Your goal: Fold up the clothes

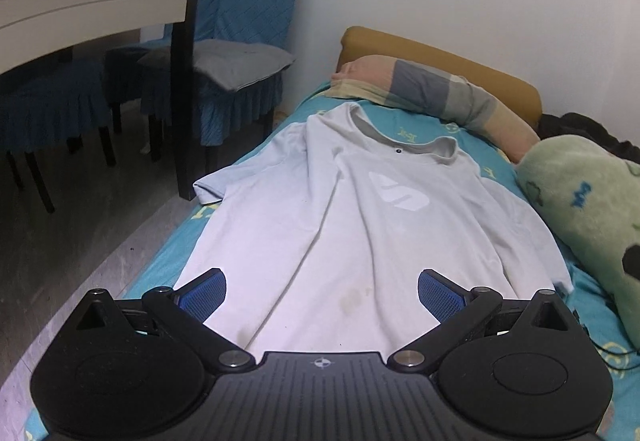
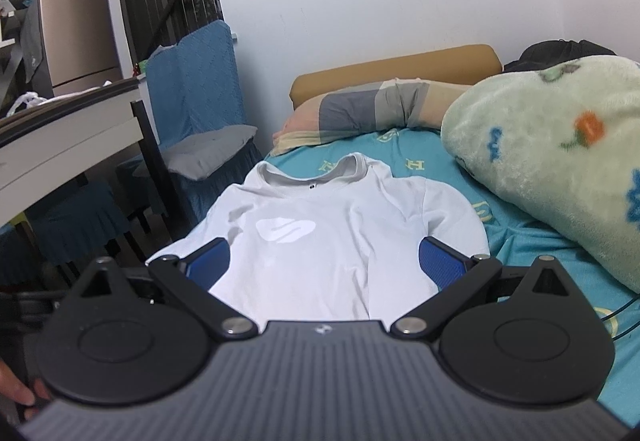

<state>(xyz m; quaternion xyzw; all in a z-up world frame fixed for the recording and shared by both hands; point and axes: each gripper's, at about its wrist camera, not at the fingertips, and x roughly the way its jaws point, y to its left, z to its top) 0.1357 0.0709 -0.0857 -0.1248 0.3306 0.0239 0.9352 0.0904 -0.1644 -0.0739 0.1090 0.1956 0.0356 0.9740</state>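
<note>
Your white short-sleeved T-shirt (image 1: 348, 225) lies spread flat on the turquoise bedsheet (image 2: 516, 241), collar toward the striped pillow (image 1: 432, 93). Your left gripper (image 1: 322, 295) and right gripper (image 2: 325, 267) hover above its hem, jaws apart, empty.

The left gripper (image 1: 322, 295) was spread wide, its blue pads (image 1: 202, 297) empty. The right gripper (image 2: 324, 265) was likewise wide apart, gripping nothing.
</note>
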